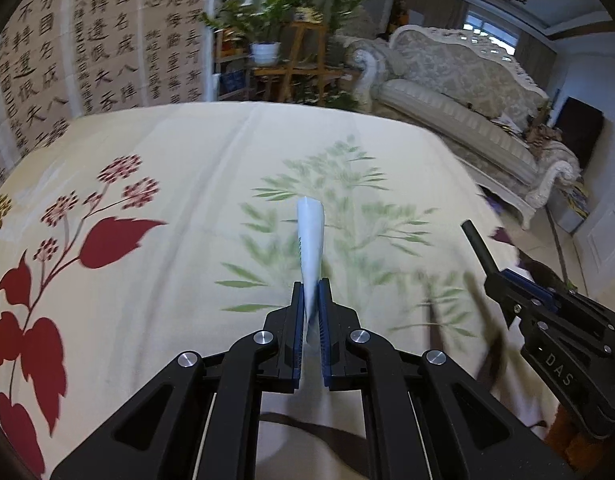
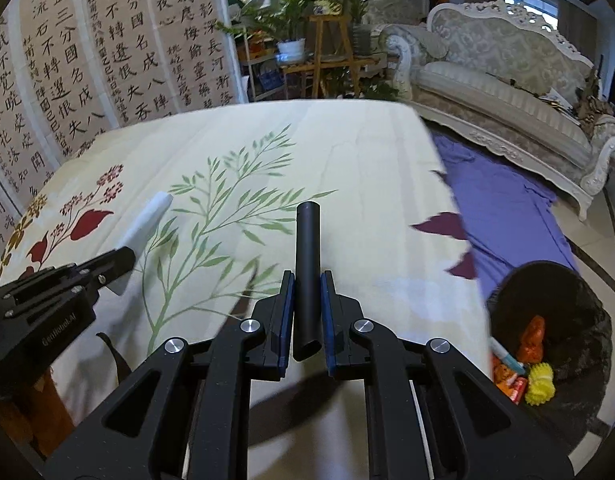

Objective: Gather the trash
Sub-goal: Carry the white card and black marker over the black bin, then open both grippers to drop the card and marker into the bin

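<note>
While left gripper [image 1: 310, 292] pinches paper [image 1: 310, 236], right gripper [image 2: 307, 284] clamps tube [image 2: 307, 264].

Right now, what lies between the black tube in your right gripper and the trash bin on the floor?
In the right wrist view, only the tablecloth edge and purple cloth lie between the black tube and the bin.

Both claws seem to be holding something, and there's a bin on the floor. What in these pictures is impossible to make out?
- Bin, right wrist view: its near side is hidden by the table edge.
- White paper, left wrist view: its lower end hides between the left gripper's fingers; print unreadable.
- Black tube, left wrist view: its rear end is hidden by the right gripper.
</note>
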The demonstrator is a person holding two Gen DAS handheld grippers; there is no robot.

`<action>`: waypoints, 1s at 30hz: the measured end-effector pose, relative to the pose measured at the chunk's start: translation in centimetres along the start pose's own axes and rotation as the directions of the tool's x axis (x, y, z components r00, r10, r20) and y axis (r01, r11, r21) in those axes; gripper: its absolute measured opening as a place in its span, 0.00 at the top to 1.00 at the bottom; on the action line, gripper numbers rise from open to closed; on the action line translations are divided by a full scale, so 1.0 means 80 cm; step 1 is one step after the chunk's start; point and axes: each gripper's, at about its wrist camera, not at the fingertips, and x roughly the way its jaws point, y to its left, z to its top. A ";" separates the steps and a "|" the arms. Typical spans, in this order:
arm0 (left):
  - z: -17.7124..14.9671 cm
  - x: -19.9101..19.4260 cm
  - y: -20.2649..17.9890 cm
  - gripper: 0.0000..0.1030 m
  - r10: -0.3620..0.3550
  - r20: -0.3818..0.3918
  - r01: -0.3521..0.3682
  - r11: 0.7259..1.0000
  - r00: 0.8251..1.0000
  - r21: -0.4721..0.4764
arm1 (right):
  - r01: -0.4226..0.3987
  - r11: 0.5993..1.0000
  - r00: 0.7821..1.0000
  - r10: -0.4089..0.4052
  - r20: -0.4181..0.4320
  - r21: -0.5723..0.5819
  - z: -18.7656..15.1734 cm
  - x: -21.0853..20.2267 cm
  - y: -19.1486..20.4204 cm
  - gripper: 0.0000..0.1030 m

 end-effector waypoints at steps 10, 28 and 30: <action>-0.002 -0.010 -0.107 0.93 -0.157 0.010 0.154 0.979 0.988 0.135 | 0.148 0.982 0.986 -0.156 0.055 0.119 -0.025 -0.063 -0.093 0.87; -0.022 0.023 -0.282 0.93 -0.305 -0.055 0.305 0.890 0.951 0.339 | 0.332 0.888 0.935 -0.354 0.012 0.319 -0.078 -0.094 -0.238 0.87; -0.023 0.029 -0.292 0.92 -0.310 -0.054 0.309 0.885 0.949 0.349 | 0.340 0.881 0.931 -0.364 0.012 0.330 -0.082 -0.095 -0.246 0.87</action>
